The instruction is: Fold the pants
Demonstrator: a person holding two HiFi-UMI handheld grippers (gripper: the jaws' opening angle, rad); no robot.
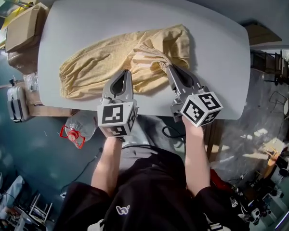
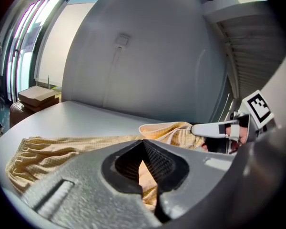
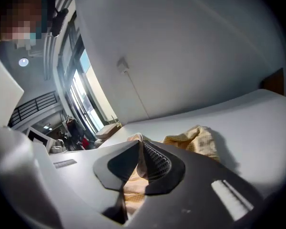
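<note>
Pale yellow pants (image 1: 111, 59) lie crumpled across the grey table (image 1: 216, 47), waistband at the left (image 1: 65, 81). My left gripper (image 1: 126, 73) is at the pants' near edge, jaws shut, with yellow cloth (image 2: 145, 173) pinched between them. My right gripper (image 1: 167, 67) is shut on a bunched fold of the pants (image 1: 151, 57) and holds it raised off the table. In the right gripper view the cloth (image 3: 133, 180) runs up between the closed jaws, and more of the pants (image 3: 200, 140) lie behind. The left gripper view shows the right gripper (image 2: 214, 129) beside the pants (image 2: 62, 151).
The table's near edge (image 1: 149, 112) runs just under both grippers. Off the table's left side are a cardboard box (image 1: 23, 27), a suitcase (image 1: 14, 102) and a plastic jug with a red handle (image 1: 77, 129) on the floor. A wall stands behind the table (image 2: 148, 56).
</note>
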